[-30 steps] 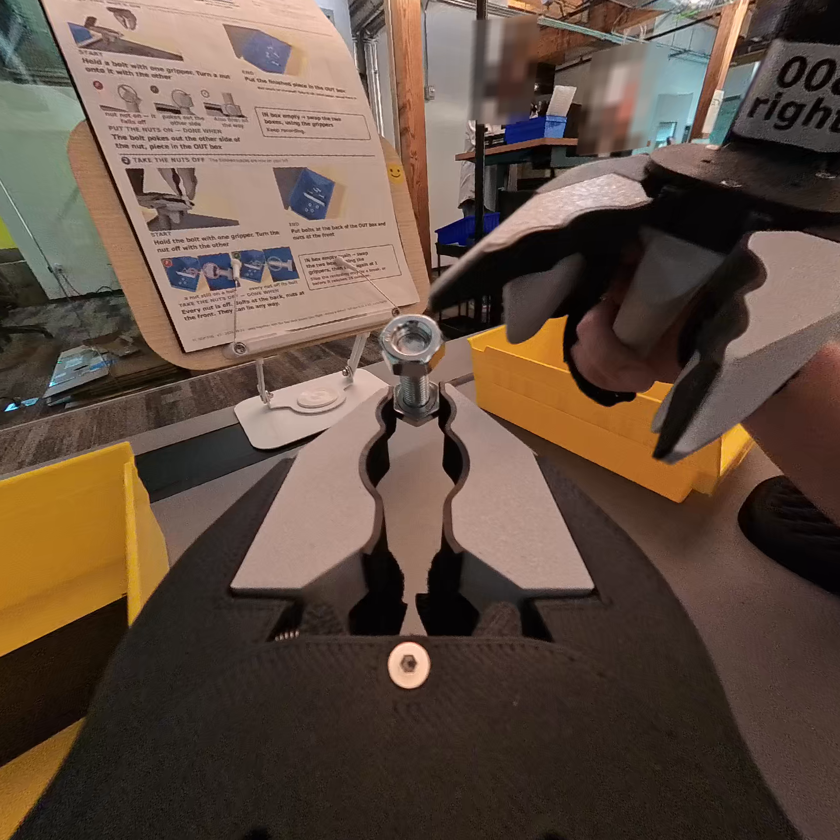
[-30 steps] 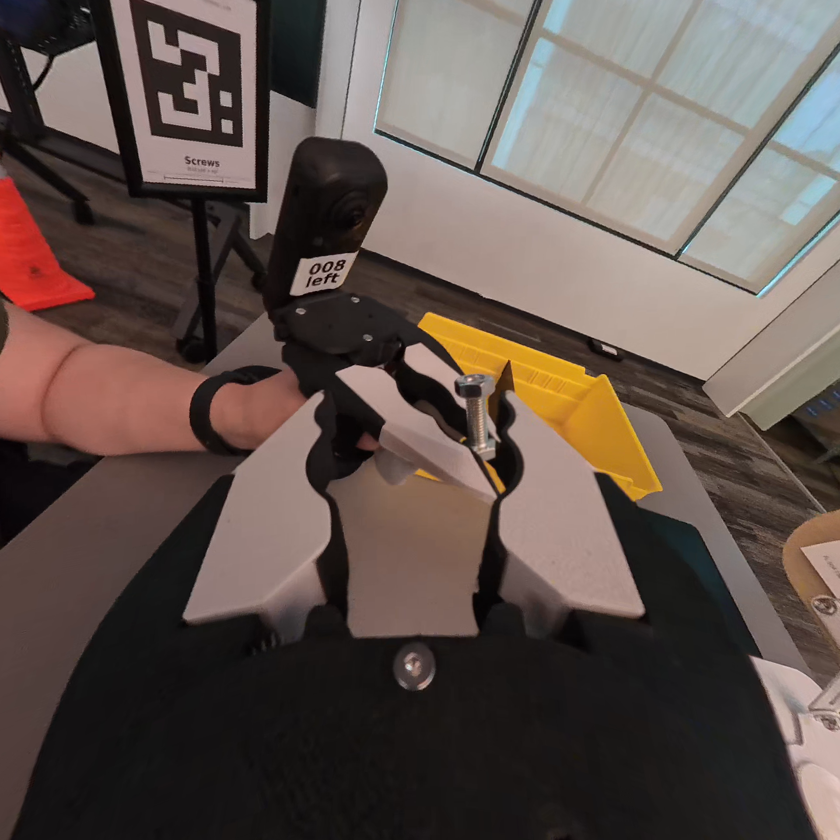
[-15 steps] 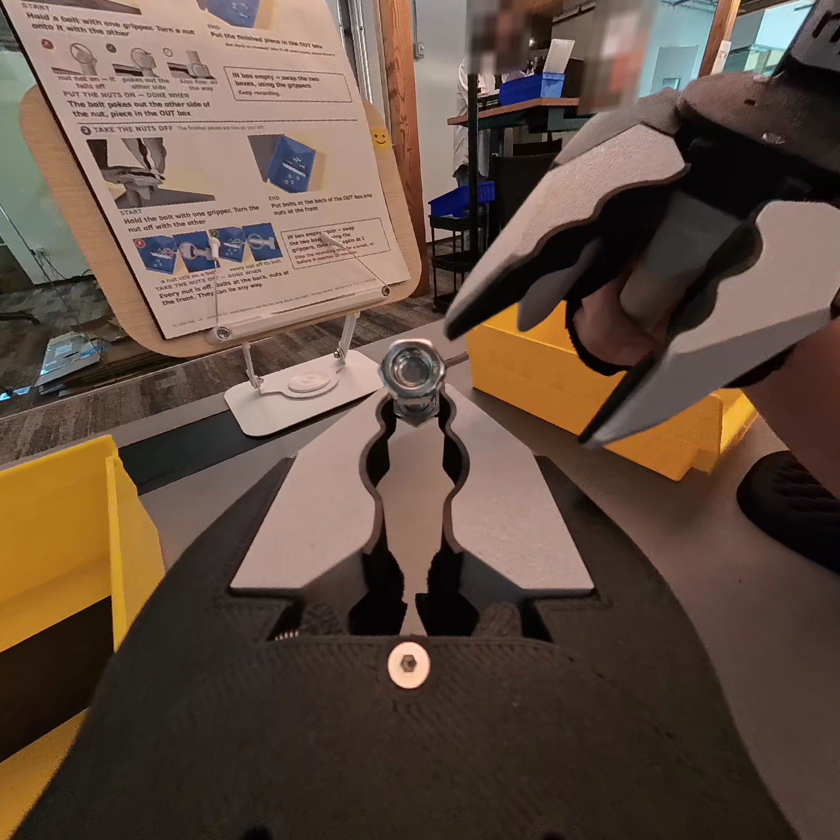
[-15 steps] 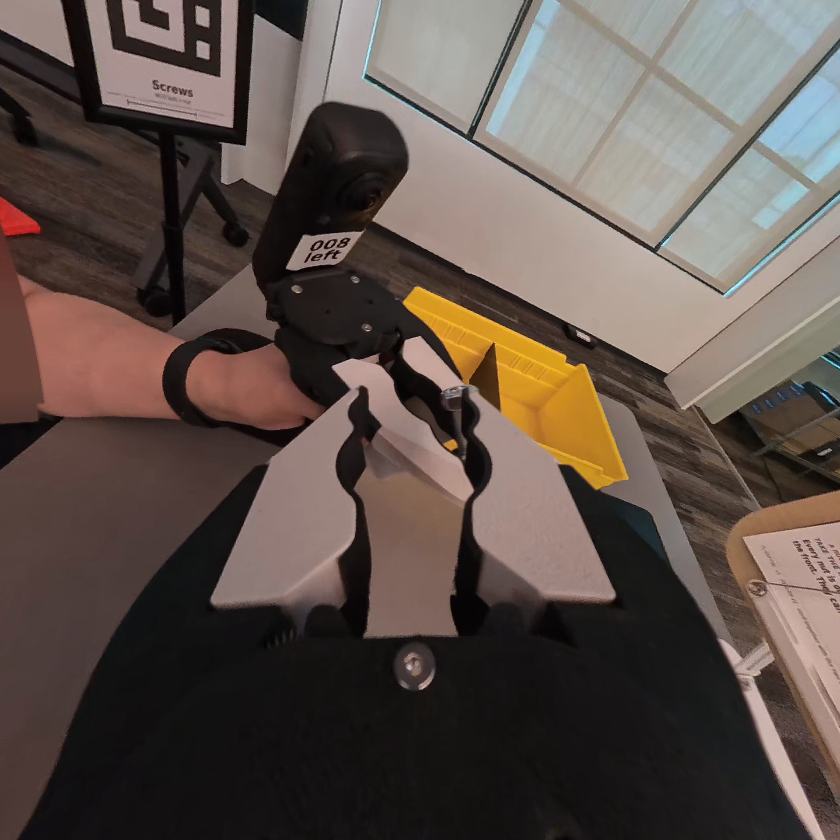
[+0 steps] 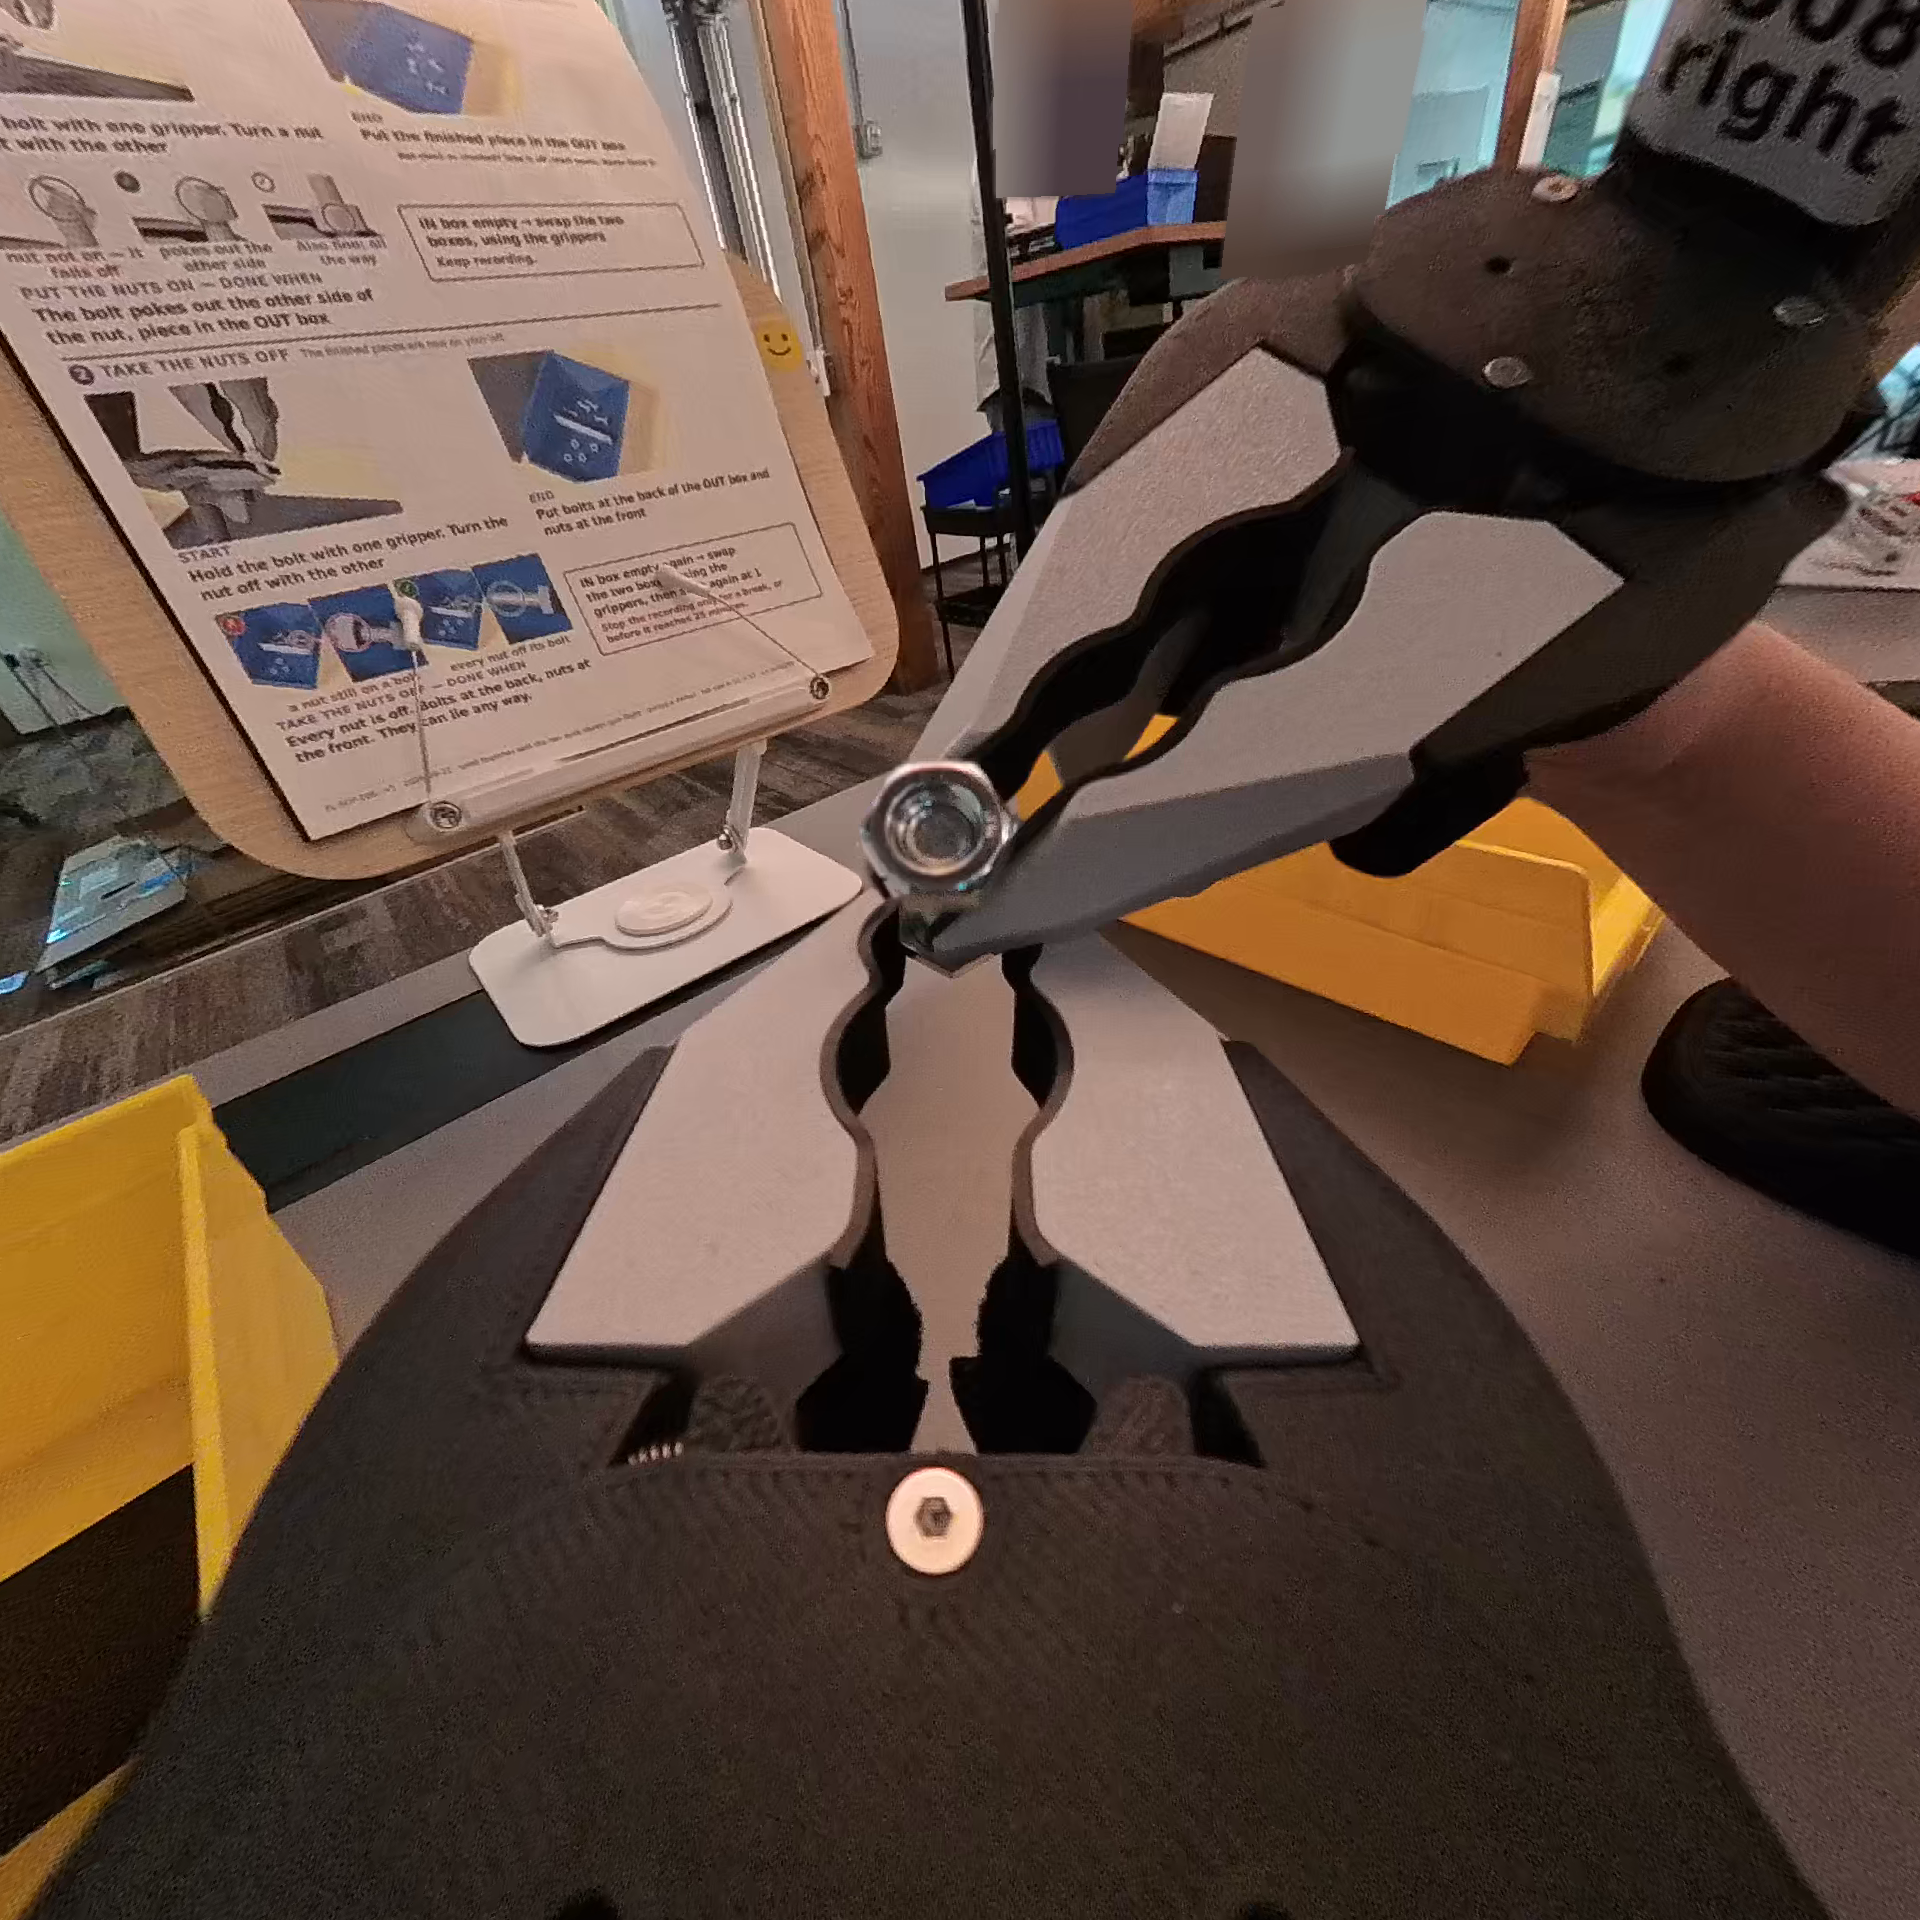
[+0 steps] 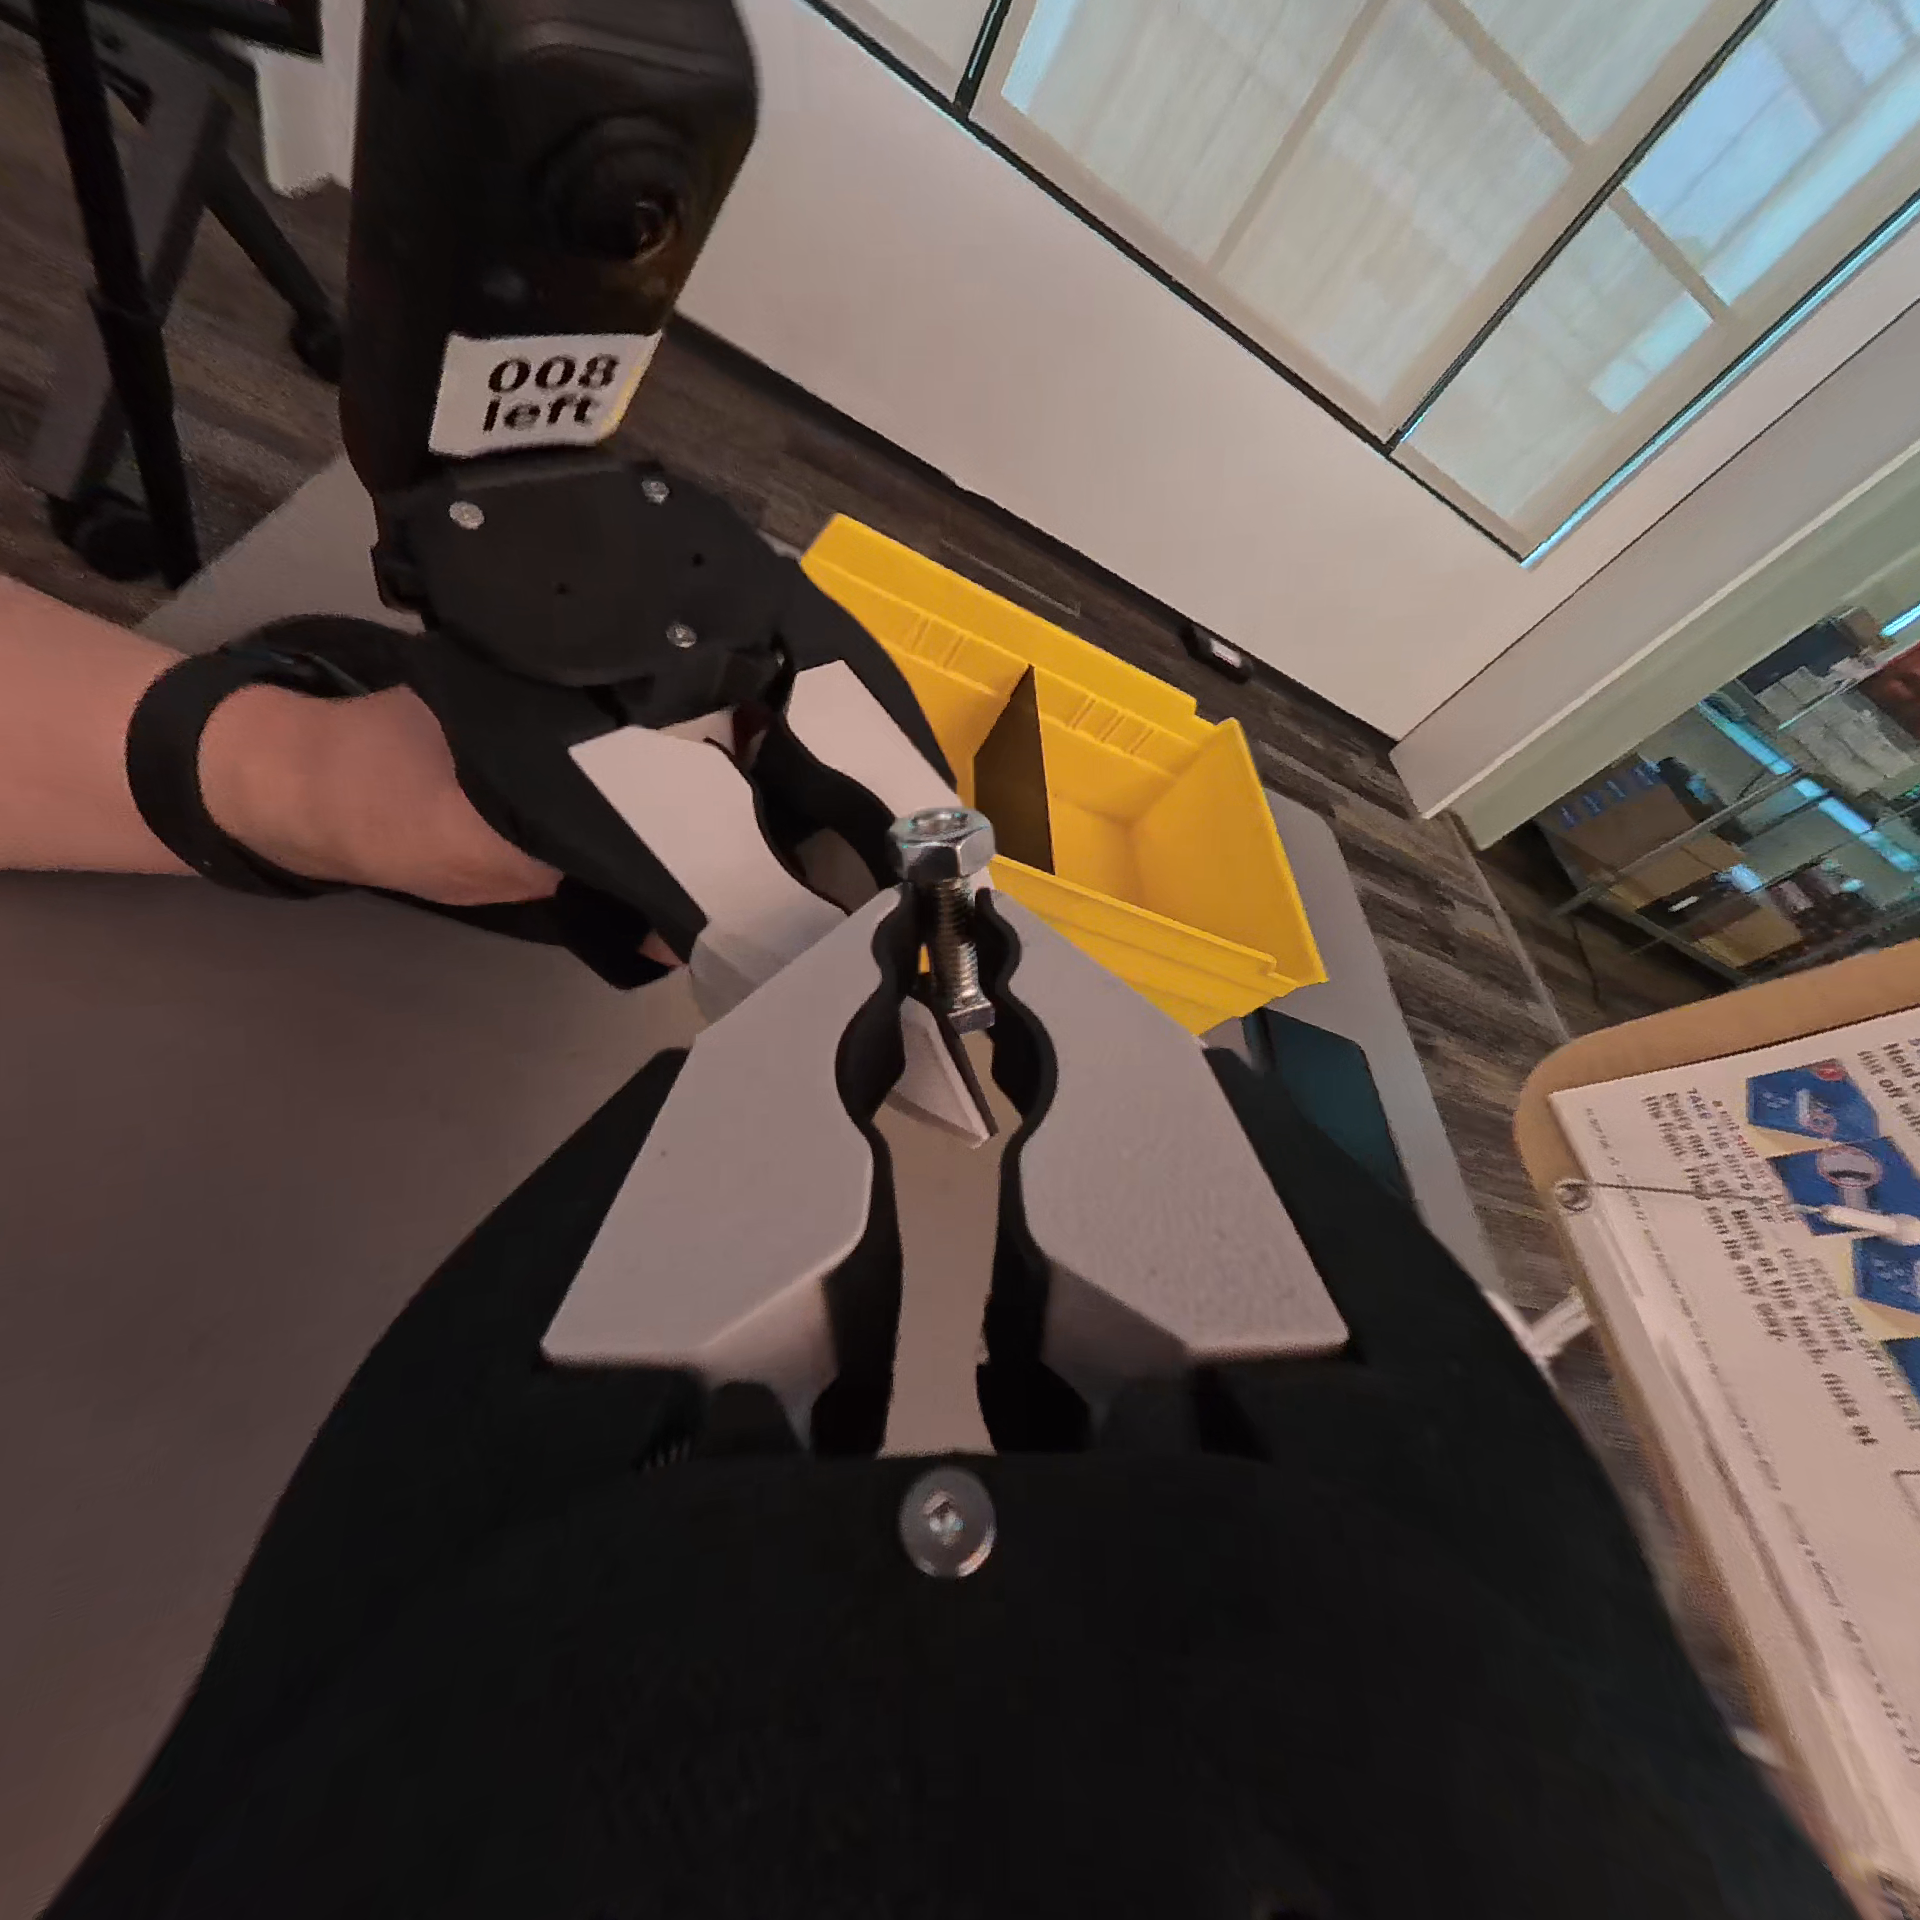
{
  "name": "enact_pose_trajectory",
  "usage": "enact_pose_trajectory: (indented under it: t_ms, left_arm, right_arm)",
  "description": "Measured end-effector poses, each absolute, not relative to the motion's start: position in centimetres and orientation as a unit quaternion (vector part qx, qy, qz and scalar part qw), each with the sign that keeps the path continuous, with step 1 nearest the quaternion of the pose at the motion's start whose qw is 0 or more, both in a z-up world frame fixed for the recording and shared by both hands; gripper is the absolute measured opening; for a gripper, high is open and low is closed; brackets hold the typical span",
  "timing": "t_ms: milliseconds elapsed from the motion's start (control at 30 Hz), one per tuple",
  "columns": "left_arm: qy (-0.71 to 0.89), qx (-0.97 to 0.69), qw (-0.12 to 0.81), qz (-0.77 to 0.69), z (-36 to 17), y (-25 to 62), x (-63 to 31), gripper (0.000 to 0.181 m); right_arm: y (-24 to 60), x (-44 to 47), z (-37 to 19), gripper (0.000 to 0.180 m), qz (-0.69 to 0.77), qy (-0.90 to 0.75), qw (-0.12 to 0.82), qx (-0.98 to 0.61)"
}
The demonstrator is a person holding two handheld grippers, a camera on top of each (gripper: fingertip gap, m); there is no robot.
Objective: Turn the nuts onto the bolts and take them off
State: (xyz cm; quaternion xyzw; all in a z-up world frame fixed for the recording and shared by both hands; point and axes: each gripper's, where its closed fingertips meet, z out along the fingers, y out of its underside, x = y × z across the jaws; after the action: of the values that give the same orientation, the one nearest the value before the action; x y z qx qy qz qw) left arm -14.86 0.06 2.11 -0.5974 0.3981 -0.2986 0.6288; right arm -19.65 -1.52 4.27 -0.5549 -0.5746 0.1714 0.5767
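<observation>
Both tools meet at the bolt (image 6: 948, 940): left tool (image 5: 940, 935) clamps its base, right tool (image 6: 943, 914) closes on its shank.

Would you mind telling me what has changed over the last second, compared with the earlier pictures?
The right gripper came down from the upper right, narrowed its jaws and closed around the bolt just under the nut. The left gripper kept its hold on the bolt's lower end, with the nut still at the top. The yellow bins and the instruction board appear unmoved.
</observation>
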Motion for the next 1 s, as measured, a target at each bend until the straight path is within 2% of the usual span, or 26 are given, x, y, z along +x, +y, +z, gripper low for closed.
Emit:
enact_pose_trajectory:
  t_ms: [33,167,267,500,633,800,833,900,1000]
  left_arm:
    - [0.395,-0.594,0.63,-0.307,2.3,0.0,-14.9,0.016]
    - [0.385,-0.572,0.63,-0.358,3.2,-0.6,-14.9,0.017]
    - [0.383,-0.555,0.627,-0.39,3.8,-1.2,-14.8,0.021]
    - [0.398,-0.549,0.625,-0.387,3.6,-1.6,-14.3,0.026]
    - [0.388,-0.553,0.628,-0.385,3.6,-1.3,-14.6,0.018]
    - [0.379,-0.557,0.613,-0.413,3.7,-1.4,-14.6,0.017]
    - [0.379,-0.557,0.612,-0.414,3.7,-1.4,-14.6,0.017]
    - [0.381,-0.56,0.617,-0.401,3.7,-1.3,-14.8,0.017]
    - [0.38,-0.561,0.623,-0.391,3.8,-1.2,-15.0,0.017]
  right_arm:
    - [-1.5,-19.6,4.5,0.008,0.196,-0.561,0.572,-0.565]
    - [-1.5,-19.3,5.7,0.007,0.354,-0.482,0.53,-0.601]
    - [-1.5,-18.8,6.1,0.007,0.411,-0.457,0.511,-0.601]
    - [-1.4,-18.1,5.7,0.007,0.403,-0.466,0.499,-0.61]
    - [-1.4,-18.2,5.7,0.008,0.41,-0.463,0.494,-0.611]
    - [-1.4,-18.1,5.8,0.008,0.409,-0.464,0.497,-0.608]
    - [-1.5,-18.0,5.8,0.009,0.408,-0.466,0.499,-0.606]
    - [-1.4,-17.6,6.1,0.026,0.402,-0.468,0.505,-0.603]
    - [-1.4,-16.9,6.7,0.028,0.387,-0.472,0.519,-0.599]
